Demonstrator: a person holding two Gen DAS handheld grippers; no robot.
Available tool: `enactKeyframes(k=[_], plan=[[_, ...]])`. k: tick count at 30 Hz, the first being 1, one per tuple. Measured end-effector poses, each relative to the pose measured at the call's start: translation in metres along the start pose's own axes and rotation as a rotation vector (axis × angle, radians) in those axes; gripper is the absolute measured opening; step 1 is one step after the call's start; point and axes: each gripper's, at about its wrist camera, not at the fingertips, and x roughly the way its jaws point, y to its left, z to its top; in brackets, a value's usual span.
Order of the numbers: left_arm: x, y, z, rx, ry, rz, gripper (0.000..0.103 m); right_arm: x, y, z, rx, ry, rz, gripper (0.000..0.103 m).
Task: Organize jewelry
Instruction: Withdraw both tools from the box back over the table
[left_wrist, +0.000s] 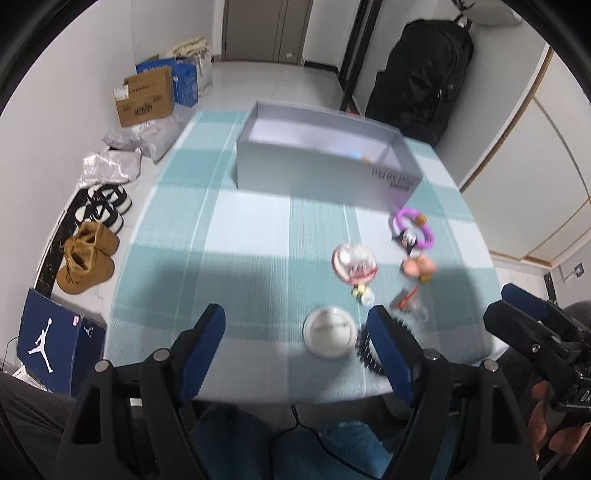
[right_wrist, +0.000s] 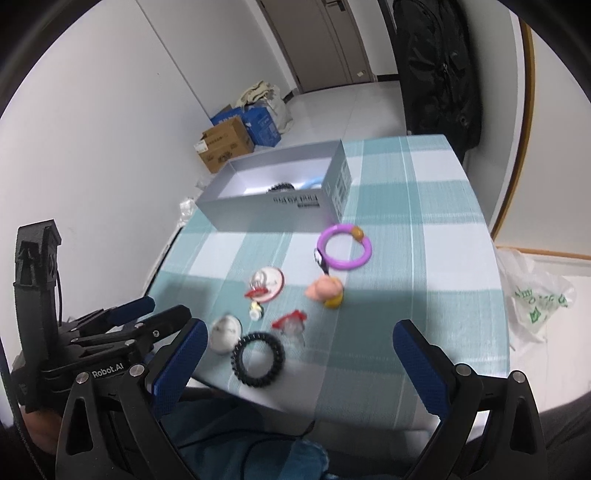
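Note:
A grey open box (left_wrist: 317, 162) (right_wrist: 280, 206) stands at the far side of the checked tablecloth; a black coil and something pale blue lie inside it (right_wrist: 280, 187). On the cloth lie a purple ring (left_wrist: 413, 227) (right_wrist: 344, 246), a pink figure charm (left_wrist: 419, 267) (right_wrist: 325, 290), a round clear charm (left_wrist: 354, 264) (right_wrist: 267, 282), a white round case (left_wrist: 330, 336) (right_wrist: 226, 332), a red clip (right_wrist: 290, 322) and a black coil hair tie (right_wrist: 258, 363). My left gripper (left_wrist: 295, 332) is open and empty above the near edge. My right gripper (right_wrist: 299, 347) is open and empty over the hair tie.
The table's near edge (right_wrist: 295, 402) is close below both grippers. Shoes (left_wrist: 88, 258), cardboard boxes (left_wrist: 147, 96) and a blue shoebox (left_wrist: 55, 343) are on the floor to the left. A black bag (left_wrist: 424, 74) hangs behind. A plastic bag (right_wrist: 535, 299) lies at right.

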Motion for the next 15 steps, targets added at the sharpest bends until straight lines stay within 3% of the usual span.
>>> enactKeyframes(k=[8,15], plan=[[0.012,-0.003,-0.009,0.027,0.090,-0.031,0.076,0.003,-0.005,-0.006,0.010,0.025,-0.062,0.101],[0.019,-0.012,-0.013,0.099,0.119,0.029,0.075,0.004,-0.011,-0.005,0.041,0.038,-0.058,0.101]])
